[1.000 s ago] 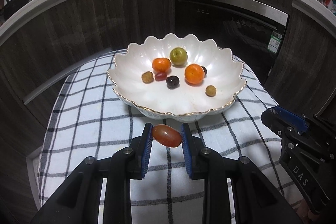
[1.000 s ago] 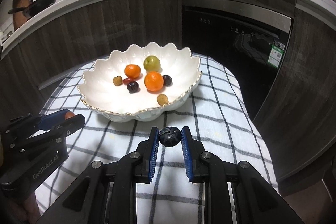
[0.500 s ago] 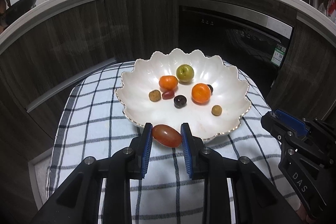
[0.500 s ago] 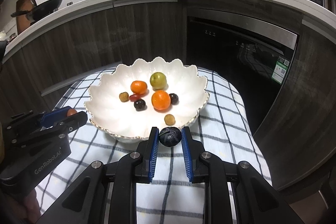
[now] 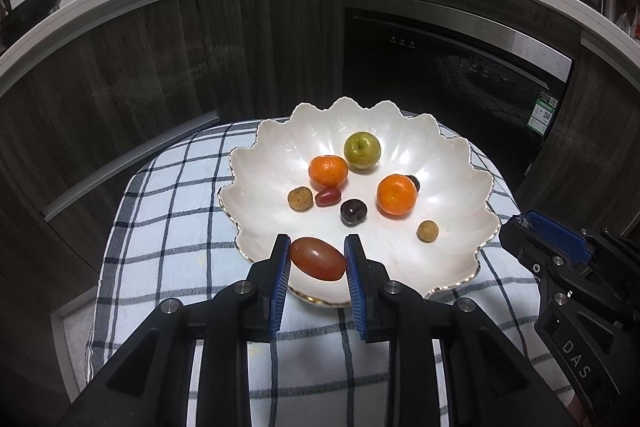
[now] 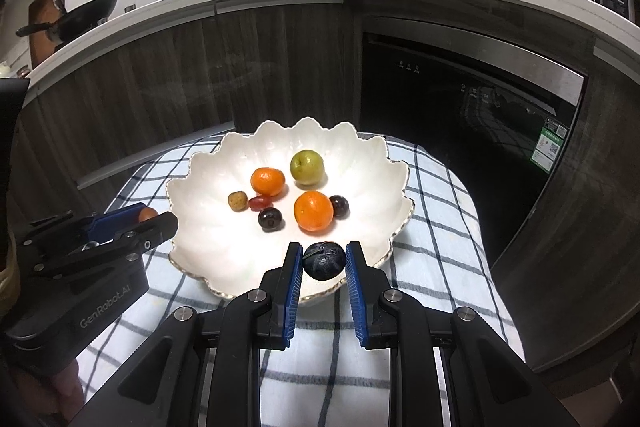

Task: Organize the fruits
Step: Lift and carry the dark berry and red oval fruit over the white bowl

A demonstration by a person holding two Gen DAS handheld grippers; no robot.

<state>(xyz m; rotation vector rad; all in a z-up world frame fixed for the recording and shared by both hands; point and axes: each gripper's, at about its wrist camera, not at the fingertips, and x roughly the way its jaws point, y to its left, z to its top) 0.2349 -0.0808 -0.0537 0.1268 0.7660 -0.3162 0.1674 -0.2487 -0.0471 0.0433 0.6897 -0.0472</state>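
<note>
You held both grippers angled downward over the near edge of the white scalloped ceramic bowl with a thin gold rim [image 5: 456, 163], which sat on a white cloth with a dark grid check [image 5: 168, 227].

Your left gripper [image 5: 317, 258], black-framed with ribbed blue pads, was closed on a smooth, oblong red-brown cherry tomato [image 5: 318, 259], pinched lengthwise between the pads above the bowl's near left rim. From the right wrist view this gripper [image 6: 154, 217] showed side-on at the left, the tomato's tip poking out between its fingers.

Your right gripper [image 6: 323, 261] was clamped on a round, dark blue-black plum with a dull bloom [image 6: 324, 261], just above the bowl's near right rim.

Inside the bowl lay two glossy orange mandarins, one nearer the left [image 5: 328, 171] and one nearer the right [image 5: 397, 195], with a round yellow-green fruit [image 5: 362, 150] at the far side. Near them were a small oblong red tomato [image 5: 328, 196], a shiny dark cherry [image 5: 353, 211], and two rough tan longan-like fruits, one left [image 5: 300, 199] and one near right [image 5: 427, 231]. Another dark fruit [image 5: 413, 182] peeked out from behind the right mandarin.
</note>
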